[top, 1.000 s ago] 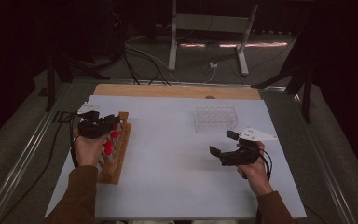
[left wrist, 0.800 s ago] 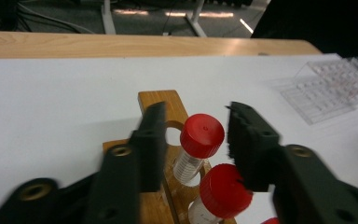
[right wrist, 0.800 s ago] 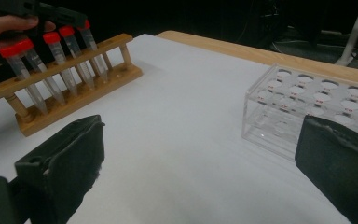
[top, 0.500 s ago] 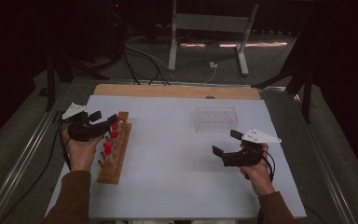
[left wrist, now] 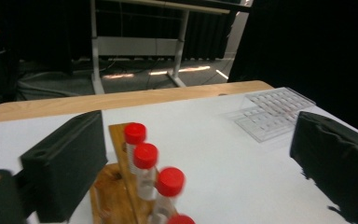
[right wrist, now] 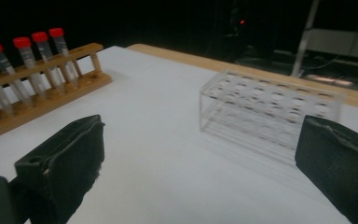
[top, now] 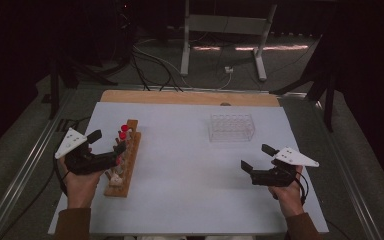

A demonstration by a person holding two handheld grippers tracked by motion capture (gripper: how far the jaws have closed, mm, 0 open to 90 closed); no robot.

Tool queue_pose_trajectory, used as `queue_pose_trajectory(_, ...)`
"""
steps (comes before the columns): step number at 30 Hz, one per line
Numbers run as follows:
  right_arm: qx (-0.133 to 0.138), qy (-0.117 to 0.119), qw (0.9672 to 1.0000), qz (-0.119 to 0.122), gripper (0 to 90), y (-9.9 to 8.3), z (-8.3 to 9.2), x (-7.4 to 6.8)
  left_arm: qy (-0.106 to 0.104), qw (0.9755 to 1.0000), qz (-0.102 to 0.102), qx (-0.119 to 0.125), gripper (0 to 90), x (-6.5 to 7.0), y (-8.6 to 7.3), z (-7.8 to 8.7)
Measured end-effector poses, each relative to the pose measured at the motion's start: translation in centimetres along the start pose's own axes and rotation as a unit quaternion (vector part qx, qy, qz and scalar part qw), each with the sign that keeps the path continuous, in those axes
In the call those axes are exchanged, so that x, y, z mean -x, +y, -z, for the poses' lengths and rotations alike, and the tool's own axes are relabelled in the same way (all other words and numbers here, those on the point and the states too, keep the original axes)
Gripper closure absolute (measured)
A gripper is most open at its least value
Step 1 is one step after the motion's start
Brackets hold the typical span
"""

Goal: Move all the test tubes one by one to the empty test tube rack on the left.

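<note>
- A wooden test-tube rack (top: 123, 159) stands near the table's (top: 190, 200) left edge, holding a row of red-capped tubes (left wrist: 145, 164).
- A clear plastic rack (top: 232, 127), with no tubes in it, sits toward the far right of the table, well apart from the wooden one.
- The left gripper (top: 107, 145) hovers right over the wooden rack, jaws spread wide and holding nothing; the tube row sits between them in the left gripper view.
- The right gripper (top: 258, 159) rests near the right edge, jaws wide apart and holding nothing, aimed toward the clear rack.
- The tubes look light, stiff, smooth and probably breakable; the cap or just below it seems the safest hold.
- Lifting straight up should avoid tipping the rack.
</note>
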State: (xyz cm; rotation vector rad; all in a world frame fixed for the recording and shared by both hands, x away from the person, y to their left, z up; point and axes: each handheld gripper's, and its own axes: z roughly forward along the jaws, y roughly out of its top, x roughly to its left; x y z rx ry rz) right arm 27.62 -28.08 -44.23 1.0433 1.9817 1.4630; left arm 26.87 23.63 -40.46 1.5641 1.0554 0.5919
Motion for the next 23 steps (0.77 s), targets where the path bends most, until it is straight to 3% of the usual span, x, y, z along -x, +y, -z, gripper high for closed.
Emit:
queue_pose_trajectory(9, 0.003, -0.01, 0.9999, 0.005, 1.3, -0.6, 1.0, 0.1, 0.028, 0.9992, -0.019, 0.022, 0.5, 1.2, -2.7, 1.4)
queue_pose_trajectory(18, 0.011, -0.02, 0.9997, 0.0, 0.1, -1.0, 2.0, 0.5, 0.026, 0.9994, -0.019, 0.015, 0.5, 1.2, -5.0, 2.3)
queue_pose_trajectory(23, 0.004, -0.018, 0.9998, 0.002, 0.1, -1.3, 1.8, 0.3, 0.031, 0.9991, -0.028, 0.01, 0.5, 1.4, -5.0, 2.2)
